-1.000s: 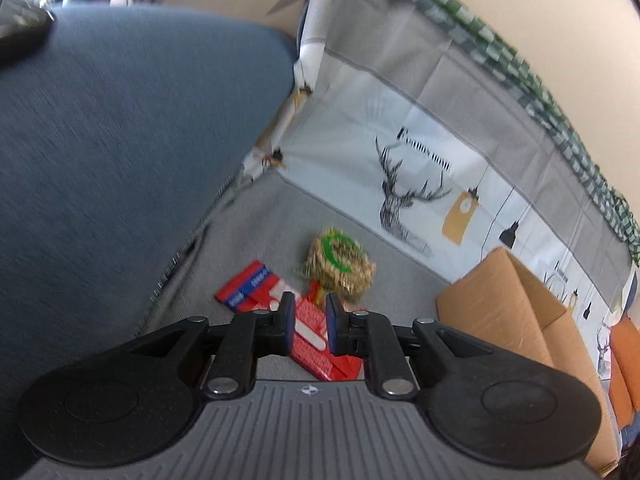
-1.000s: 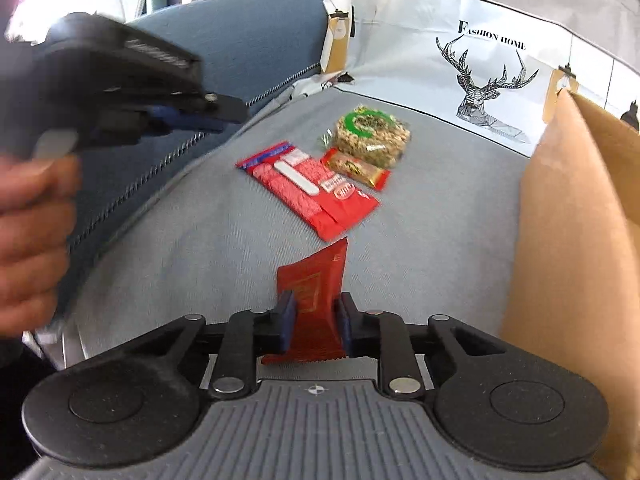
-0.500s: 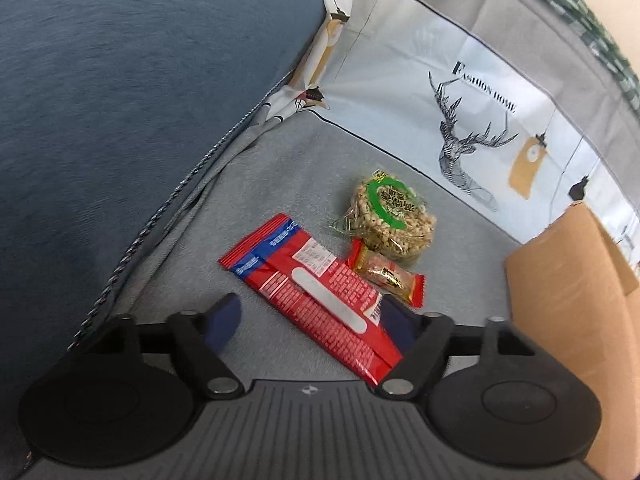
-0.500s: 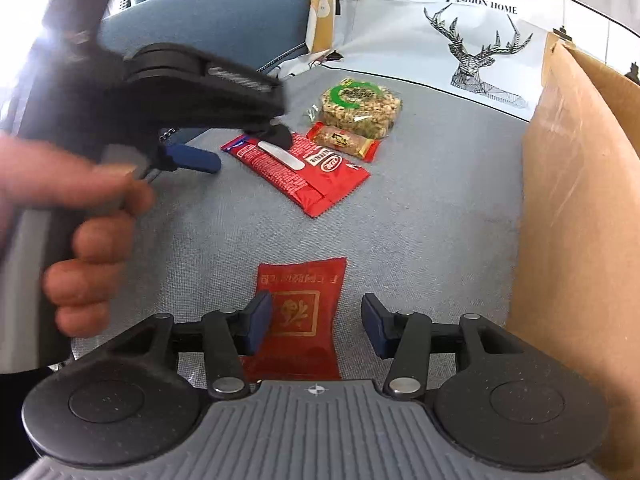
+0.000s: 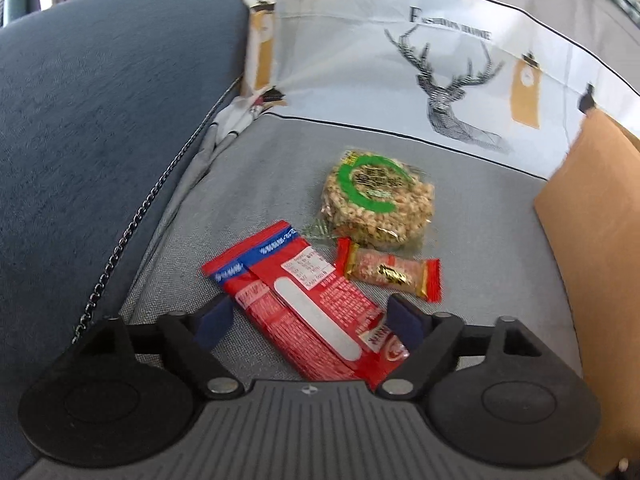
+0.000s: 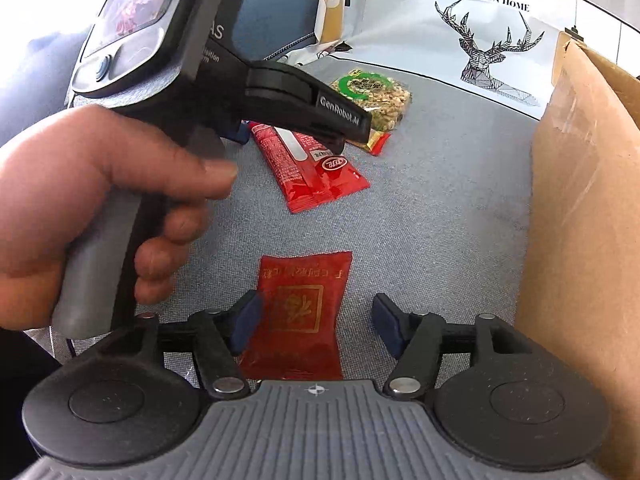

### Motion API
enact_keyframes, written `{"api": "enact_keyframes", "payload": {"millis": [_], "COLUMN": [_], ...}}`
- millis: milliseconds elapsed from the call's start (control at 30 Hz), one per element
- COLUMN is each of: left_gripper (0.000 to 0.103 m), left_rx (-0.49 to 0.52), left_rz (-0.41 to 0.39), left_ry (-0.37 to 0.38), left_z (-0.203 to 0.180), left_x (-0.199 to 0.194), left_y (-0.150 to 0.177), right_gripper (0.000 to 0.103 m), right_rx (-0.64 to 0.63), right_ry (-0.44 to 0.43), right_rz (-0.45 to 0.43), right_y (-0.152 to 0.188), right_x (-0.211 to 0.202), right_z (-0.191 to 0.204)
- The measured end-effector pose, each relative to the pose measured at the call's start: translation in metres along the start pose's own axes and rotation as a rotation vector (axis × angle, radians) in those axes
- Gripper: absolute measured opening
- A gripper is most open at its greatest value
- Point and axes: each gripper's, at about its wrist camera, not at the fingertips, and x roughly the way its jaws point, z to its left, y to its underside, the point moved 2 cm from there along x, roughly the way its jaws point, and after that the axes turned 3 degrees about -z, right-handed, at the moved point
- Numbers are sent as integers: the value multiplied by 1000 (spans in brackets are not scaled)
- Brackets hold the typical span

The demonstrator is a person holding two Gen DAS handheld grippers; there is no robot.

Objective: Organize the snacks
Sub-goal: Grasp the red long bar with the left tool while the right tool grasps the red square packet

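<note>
On the grey seat cover (image 5: 260,184) lie a long red snack packet (image 5: 280,292), a small red-and-gold bar (image 5: 390,274) and a round nut cake with a green ring (image 5: 376,204). My left gripper (image 5: 309,320) straddles the long packet's near end. Its jaws are closing, and the pads stand apart from the wrapper. In the right wrist view a flat red sachet (image 6: 302,300) lies on the cover between the opening jaws of my right gripper (image 6: 317,320). Neither pad presses on it. A person's hand (image 6: 80,200) holds the left gripper over the long packet (image 6: 316,176).
An open cardboard box (image 6: 580,200) stands at the right edge of the seat, its brown wall (image 5: 592,260) close to both grippers. A blue sofa arm (image 5: 100,120) rises on the left. A deer-print cloth (image 5: 440,80) covers the backrest behind the snacks.
My left gripper opened wide and dropped toward the long red packet, which now lies between its jaws. My right gripper opened and let go of the red sachet, now flat on the cover.
</note>
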Motion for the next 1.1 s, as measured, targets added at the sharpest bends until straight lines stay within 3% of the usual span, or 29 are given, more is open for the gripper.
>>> {"api": "enact_keyframes", "payload": {"millis": [67, 133, 233, 400, 533, 633, 800, 967, 1100], "left_gripper": [68, 46, 26, 30, 67, 82, 92, 89, 61], "left_rx": [8, 15, -2, -106, -115, -72, -3, -11, 17], "left_rz": [-1, -3, 8, 13, -38, -55, -30, 19, -3], "left_ry": [13, 14, 13, 2, 21, 11, -47, -76, -67], "left_z": [2, 7, 19, 37, 31, 17, -3, -2, 0], "left_x": [-6, -13, -25, -37, -42, -36, -16, -1, -7], "left_y": [3, 5, 10, 14, 11, 8, 5, 9, 10], "right_gripper": [67, 67, 67, 68, 69, 71, 71, 73, 73], "right_rx": [-11, -21, -32, -43, -41, -53, -47, -66, -78], "right_ry": [0, 0, -1, 7, 16, 17, 18, 26, 30], "right_rz": [0, -1, 1, 0, 0, 7, 8, 2, -1], "right_y": [0, 1, 2, 4, 7, 8, 7, 7, 6], "right_x": [1, 1, 1, 2, 1, 0, 2, 3, 5], "right_z": [1, 4, 5, 8, 7, 6, 3, 5, 5]}}
